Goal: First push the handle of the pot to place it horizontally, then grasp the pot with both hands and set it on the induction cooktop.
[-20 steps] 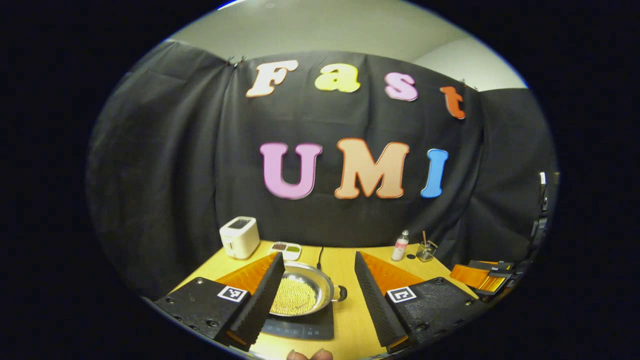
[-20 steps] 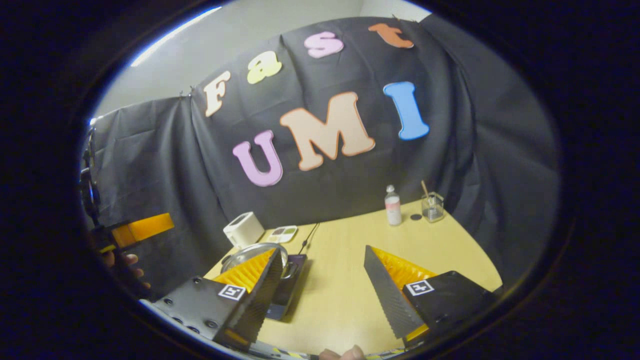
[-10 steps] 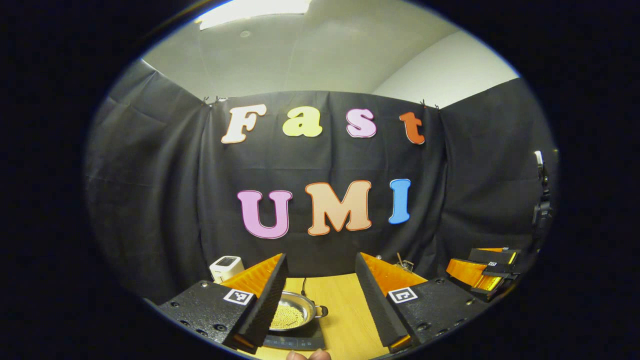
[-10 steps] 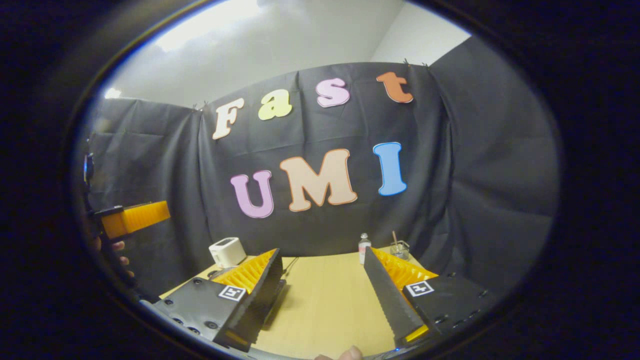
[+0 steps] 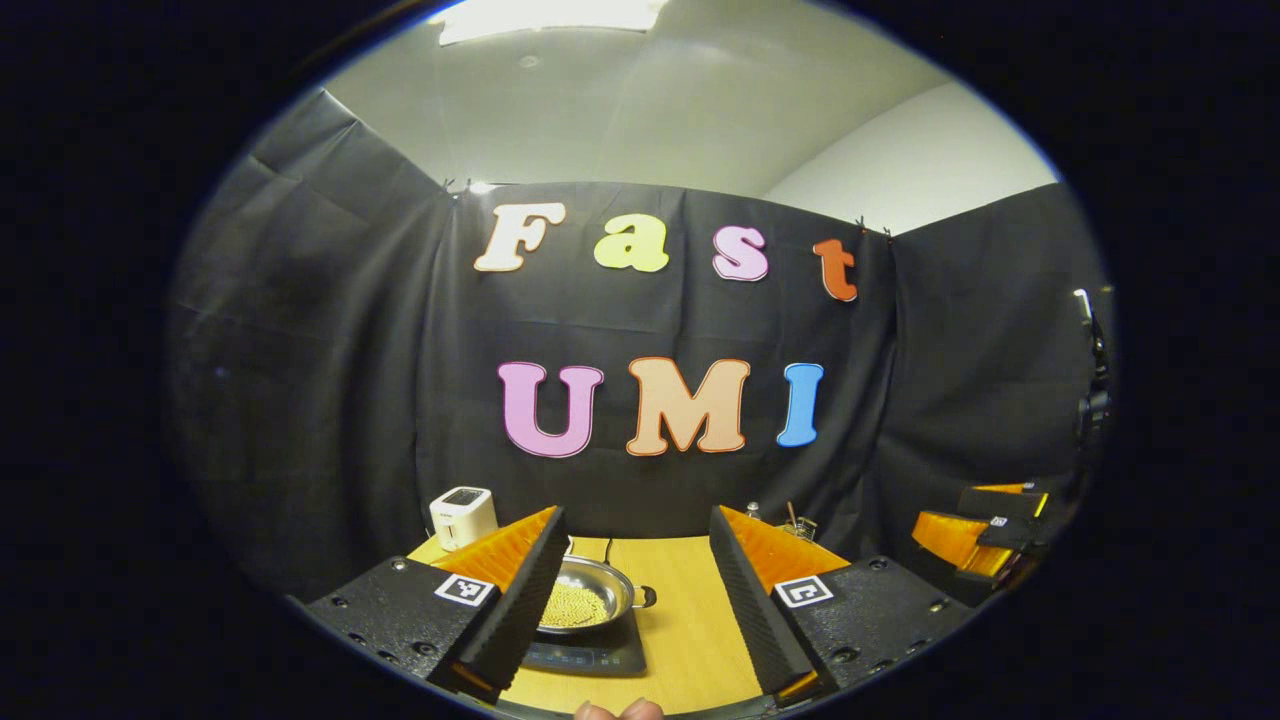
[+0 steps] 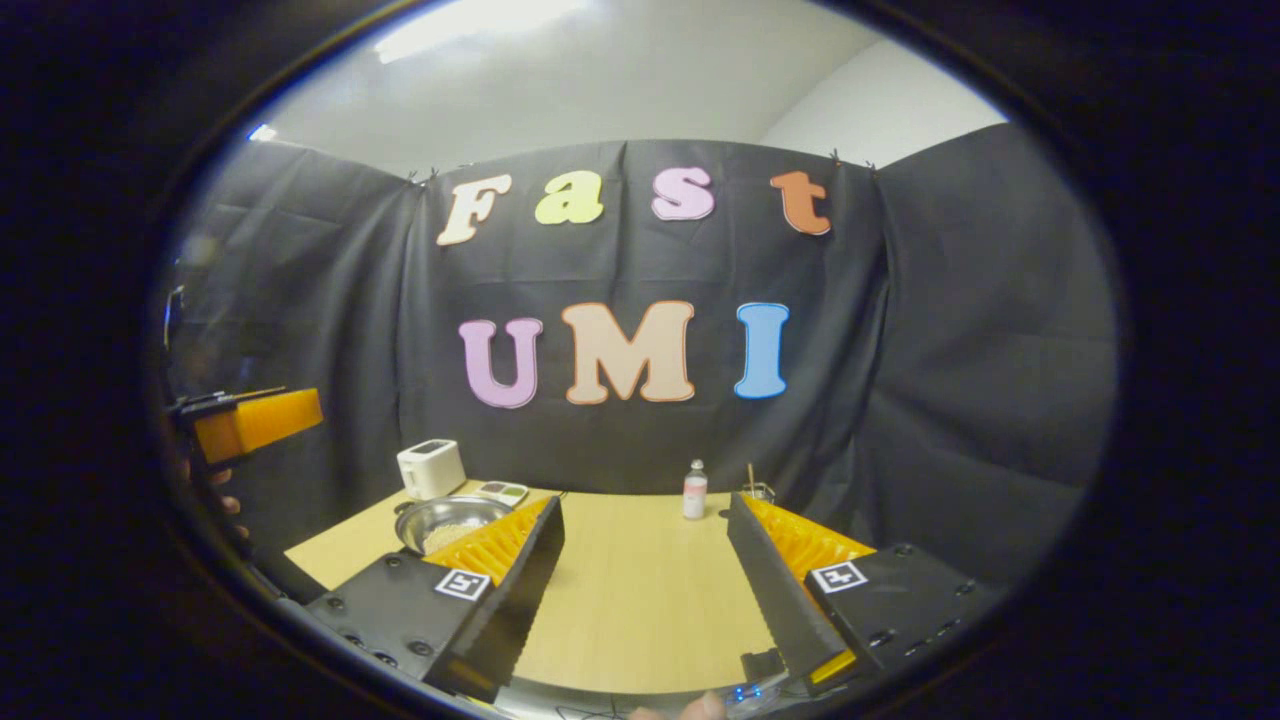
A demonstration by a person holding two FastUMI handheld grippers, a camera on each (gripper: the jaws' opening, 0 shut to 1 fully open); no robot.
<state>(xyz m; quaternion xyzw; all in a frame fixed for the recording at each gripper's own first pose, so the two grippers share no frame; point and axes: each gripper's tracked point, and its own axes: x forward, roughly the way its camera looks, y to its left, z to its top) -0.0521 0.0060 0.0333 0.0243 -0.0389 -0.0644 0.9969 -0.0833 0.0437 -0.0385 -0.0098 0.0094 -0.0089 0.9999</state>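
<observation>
On the induction cooktop (image 5: 590, 655) we see one steel pot (image 5: 585, 603) holding pale yellow grains. Behind it on the worktop (image 6: 640, 590) stand one white toaster (image 6: 430, 468), one small bottle (image 6: 694, 490) and one glass jar (image 6: 760, 491). Our left gripper (image 5: 635, 590) and right gripper (image 6: 645, 590) both hold their fingers wide apart, gripping nothing.
</observation>
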